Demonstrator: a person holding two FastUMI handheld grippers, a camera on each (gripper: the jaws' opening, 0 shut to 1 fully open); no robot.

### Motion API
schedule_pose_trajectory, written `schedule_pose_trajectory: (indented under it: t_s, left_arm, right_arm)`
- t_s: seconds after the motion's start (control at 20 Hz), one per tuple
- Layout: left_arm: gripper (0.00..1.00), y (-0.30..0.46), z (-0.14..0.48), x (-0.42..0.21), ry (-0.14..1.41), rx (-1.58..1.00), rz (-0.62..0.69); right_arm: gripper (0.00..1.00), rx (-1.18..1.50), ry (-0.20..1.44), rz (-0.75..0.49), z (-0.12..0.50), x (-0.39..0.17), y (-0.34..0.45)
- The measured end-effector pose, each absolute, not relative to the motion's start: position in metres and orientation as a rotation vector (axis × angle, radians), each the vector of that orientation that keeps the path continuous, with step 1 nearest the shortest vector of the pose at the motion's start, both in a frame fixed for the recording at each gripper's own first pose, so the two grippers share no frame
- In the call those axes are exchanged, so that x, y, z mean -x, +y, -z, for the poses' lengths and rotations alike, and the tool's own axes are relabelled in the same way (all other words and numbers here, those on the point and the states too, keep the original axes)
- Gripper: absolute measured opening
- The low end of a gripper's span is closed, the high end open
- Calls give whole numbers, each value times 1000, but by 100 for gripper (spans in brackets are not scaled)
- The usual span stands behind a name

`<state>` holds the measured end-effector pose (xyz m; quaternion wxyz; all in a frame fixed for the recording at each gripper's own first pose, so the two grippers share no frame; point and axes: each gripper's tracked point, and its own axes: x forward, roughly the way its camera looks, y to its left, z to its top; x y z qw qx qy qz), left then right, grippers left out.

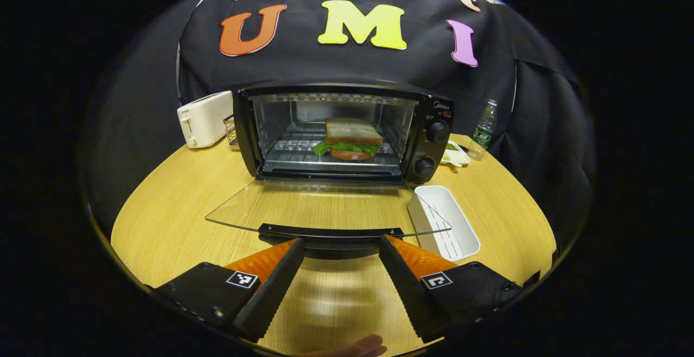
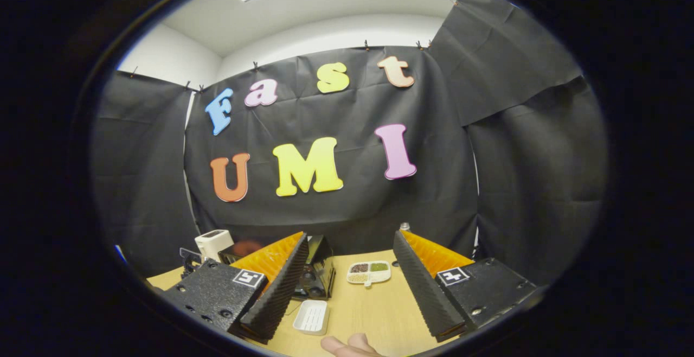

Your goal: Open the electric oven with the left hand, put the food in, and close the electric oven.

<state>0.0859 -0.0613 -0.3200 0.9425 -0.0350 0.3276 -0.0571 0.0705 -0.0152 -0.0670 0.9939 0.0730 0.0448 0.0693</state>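
The oven (image 1: 347, 132) holds the sandwich (image 1: 349, 139); its door (image 1: 325, 213) lies flat, the handle (image 1: 331, 232) running crosswise just beyond the left gripper's (image 1: 339, 281) spread, empty fingers. The right gripper (image 2: 352, 286), also spread, hangs farther off.

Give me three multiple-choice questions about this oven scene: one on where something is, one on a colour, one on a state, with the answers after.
1. Where is the sandwich?
A. In the white tray
B. On the rack inside the oven
C. On the toaster

2. What colour is the toaster?
A. White
B. Red
C. Black

3. How does the oven door stand?
A. Shut
B. Half raised
C. Folded fully down

Answers:
1 B: the sandwich sits on the rack in the oven, and the white tray beside the door is bare.
2 A: its body is white, left of the oven.
3 C: the glass door lies flat over the table, its handle just ahead of the open left tongs.
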Motion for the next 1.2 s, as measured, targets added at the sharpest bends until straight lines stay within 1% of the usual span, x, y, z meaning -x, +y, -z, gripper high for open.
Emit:
schedule_pose_trajectory:
  t_s: [0.25,0.3,0.35,0.4,0.65,0.7,0.75,0.95,1.0,1.05,1.2]
  left_arm:
    - [94,-58,296,-103,596,3,100]
    - [94,-57,294,-107,591,-16,101]
    - [94,-57,290,-107,582,-29,101]
    - [94,-57,286,-110,568,-32,99]
    - [97,-58,255,-141,458,-59,95]
    - [97,-59,252,-147,446,-62,93]
    - [98,-58,243,-158,406,-69,93]
    - [98,-55,227,-199,302,-80,81]
    - [89,-56,230,-209,295,-65,84]
    - [96,-56,230,-210,295,-49,83]
    - [96,-52,221,-202,289,-31,80]
  right_arm:
    - [96,-143,94,-140,68,-70,-15]
    - [100,-142,93,-139,68,-70,-16]
    - [100,-141,92,-136,67,-70,-16]
    - [96,-141,89,-135,68,-70,-17]
    - [96,-137,101,-122,70,-67,-21]
    - [100,-134,99,-123,69,-67,-21]
    - [96,-134,91,-124,66,-66,-20]
    - [96,-141,90,-111,67,-65,-19]
    - [96,-143,92,-114,67,-64,-16]
    - [96,-145,94,-115,66,-63,-14]
    - [96,-138,96,-119,66,-59,-13]
